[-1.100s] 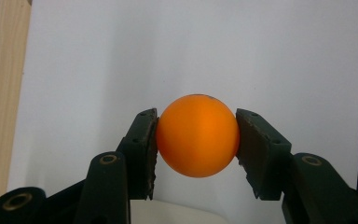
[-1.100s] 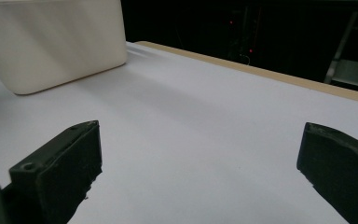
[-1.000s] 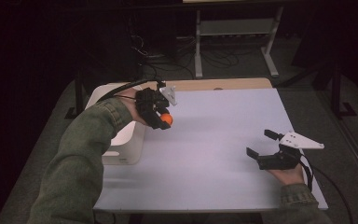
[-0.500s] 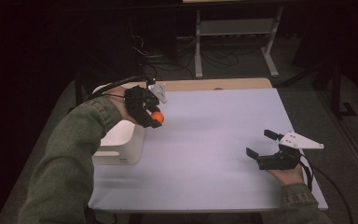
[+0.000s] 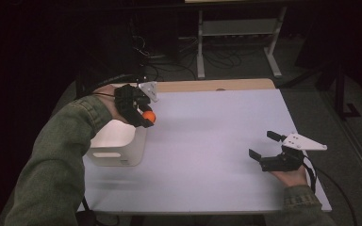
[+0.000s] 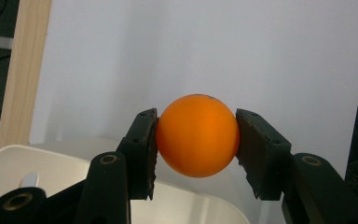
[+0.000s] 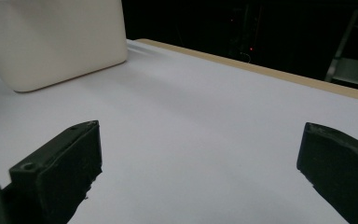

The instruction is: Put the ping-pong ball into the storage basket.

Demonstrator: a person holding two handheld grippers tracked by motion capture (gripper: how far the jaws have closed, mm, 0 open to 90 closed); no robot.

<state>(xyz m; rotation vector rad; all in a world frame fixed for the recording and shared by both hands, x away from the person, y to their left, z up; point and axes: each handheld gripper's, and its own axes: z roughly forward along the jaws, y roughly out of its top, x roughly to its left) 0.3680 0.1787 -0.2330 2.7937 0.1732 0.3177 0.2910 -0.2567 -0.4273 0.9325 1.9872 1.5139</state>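
High view showed me the left gripper [image 5: 143, 113] pinching a small round orange ball [image 5: 149, 117] above the far right corner of the white, round-cornered plastic bin [image 5: 118, 146], which sat at the left edge of the pale grey worktop [image 5: 207, 141]. Compared with a second earlier, I saw that this hand had carried the ball a little towards the far left side of the worktop, closer over the bin's rim, and the grip had not changed. In the left gripper view, the jaws pressed against both sides of the ball [image 6: 197, 135], with the bin's white rim [image 6: 37, 156] just below and the worktop beyond. The right gripper [image 5: 264, 150] lay where it had been, near the right front of the worktop, its jaws spread wide with nothing between them. The right gripper view showed me those parted jaws over bare worktop [image 7: 200, 140], the bin [image 7: 56, 42] well away.
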